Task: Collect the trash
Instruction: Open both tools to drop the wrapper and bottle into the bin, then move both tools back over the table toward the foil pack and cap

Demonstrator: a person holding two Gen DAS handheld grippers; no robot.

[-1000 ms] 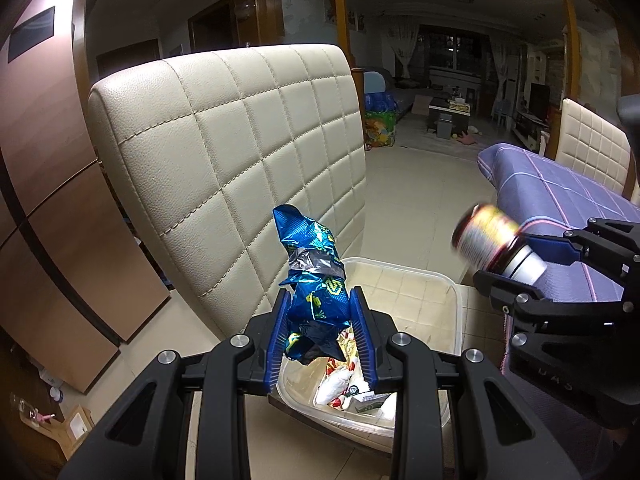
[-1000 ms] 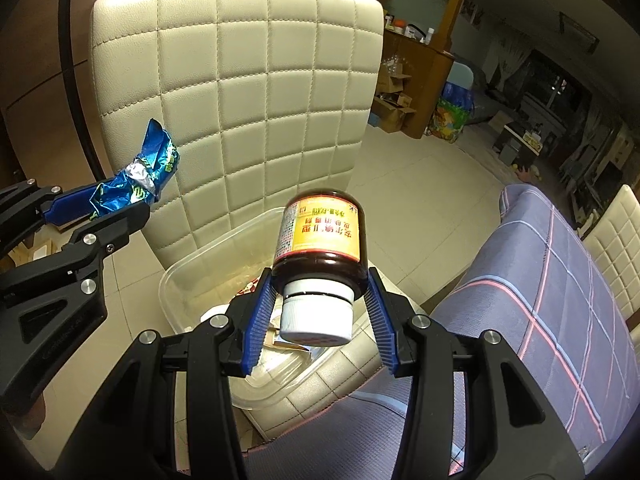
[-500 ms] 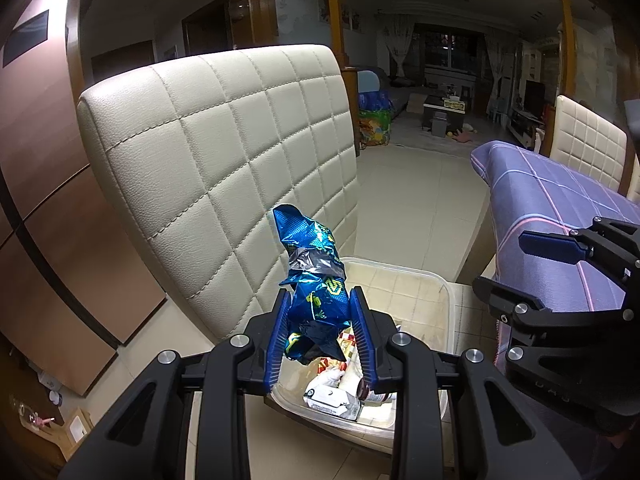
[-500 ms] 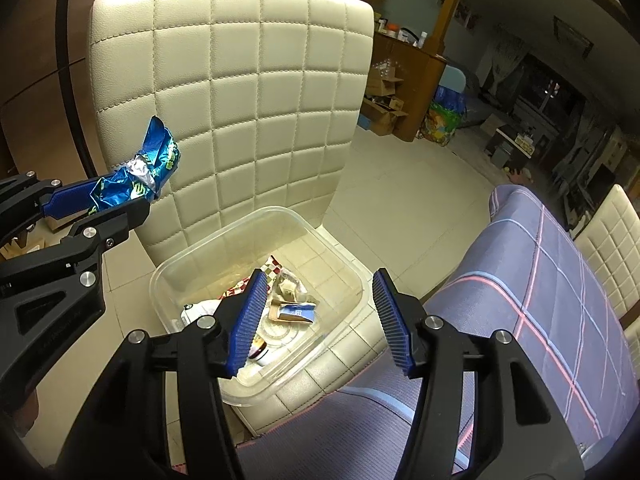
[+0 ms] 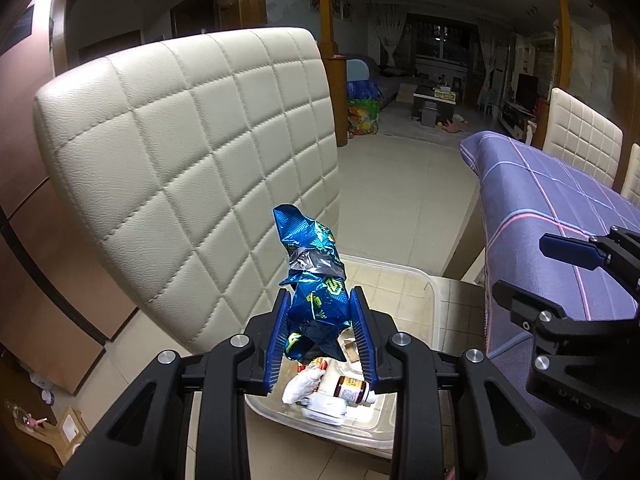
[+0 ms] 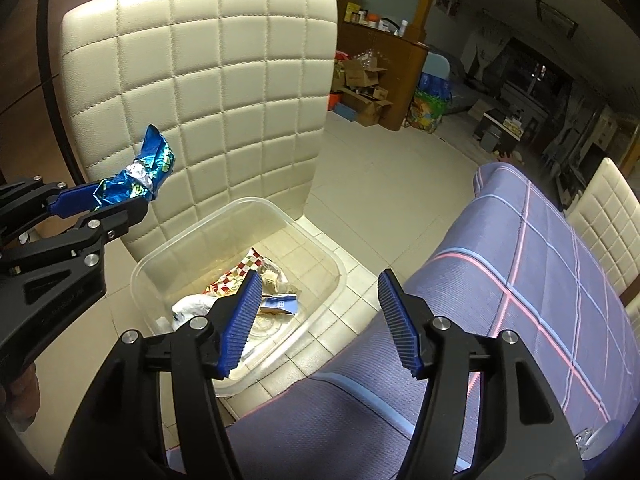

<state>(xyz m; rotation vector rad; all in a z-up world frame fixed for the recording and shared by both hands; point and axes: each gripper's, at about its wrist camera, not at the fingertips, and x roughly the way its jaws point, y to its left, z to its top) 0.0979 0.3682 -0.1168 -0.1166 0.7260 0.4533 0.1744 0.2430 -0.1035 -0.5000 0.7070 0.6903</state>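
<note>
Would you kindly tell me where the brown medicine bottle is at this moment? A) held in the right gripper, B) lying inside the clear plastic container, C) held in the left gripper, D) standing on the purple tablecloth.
B: the brown medicine bottle lies on its side among the trash in the clear plastic container, while the right gripper is open and empty and the left gripper holds only the blue wrapper.

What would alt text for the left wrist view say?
The left claw grips a crumpled blue wrapper above a clear plastic bin of trash on a cream quilted chair; the open right claw hangs at right.
</note>
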